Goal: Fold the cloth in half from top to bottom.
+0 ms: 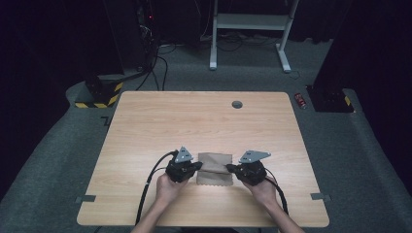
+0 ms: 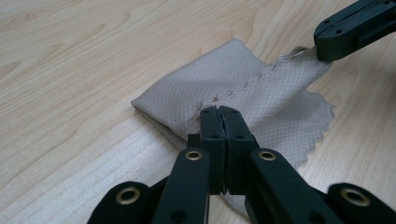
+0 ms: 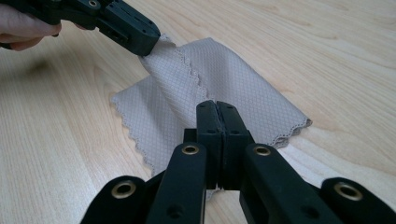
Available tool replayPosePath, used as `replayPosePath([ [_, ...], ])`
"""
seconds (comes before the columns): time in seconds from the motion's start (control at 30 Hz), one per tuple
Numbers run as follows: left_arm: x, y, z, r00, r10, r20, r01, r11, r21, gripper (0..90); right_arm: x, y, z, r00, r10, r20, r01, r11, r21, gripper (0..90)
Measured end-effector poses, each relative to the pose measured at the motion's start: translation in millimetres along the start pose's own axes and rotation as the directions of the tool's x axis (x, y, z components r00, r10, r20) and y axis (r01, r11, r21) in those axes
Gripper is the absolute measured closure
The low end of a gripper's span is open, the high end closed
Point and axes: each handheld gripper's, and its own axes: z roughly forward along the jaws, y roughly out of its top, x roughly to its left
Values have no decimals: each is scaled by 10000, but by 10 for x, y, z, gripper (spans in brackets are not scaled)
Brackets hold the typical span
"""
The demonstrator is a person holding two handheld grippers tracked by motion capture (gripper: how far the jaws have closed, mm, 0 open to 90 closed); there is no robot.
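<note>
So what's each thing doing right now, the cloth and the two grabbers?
beige cloth: partly folded on the table, its scalloped top layer lifted at both sides.
left gripper: jaws shut on the cloth's edge.
right gripper: jaws shut on the cloth's opposite edge.
wooden table: bears the cloth near the person's side.

high view: dim, dark surroundings, pale wooden tabletop evenly lit from above | gripper views: bright, soft shadows under the folded beige mesh cloth | near black jaws slightly soft, perhaps out of focus | no glare
</note>
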Motion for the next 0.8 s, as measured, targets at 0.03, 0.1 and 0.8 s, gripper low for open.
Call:
replayPosePath([
  [0.03,-12,-15,3,10000,-85,25,86,10000,-30,886,3,-8,3,10000,0,-4,0,10000,1,888],
  [0.1,-23,-38,6,9999,-100,32,100,10000,-3,886,10,-31,10,10000,1,-36,-1,10000,36,888],
  [0.8,-96,-186,27,9995,-176,275,171,9997,200,885,73,-160,76,9996,-293,32,291,9983,514,884],
])
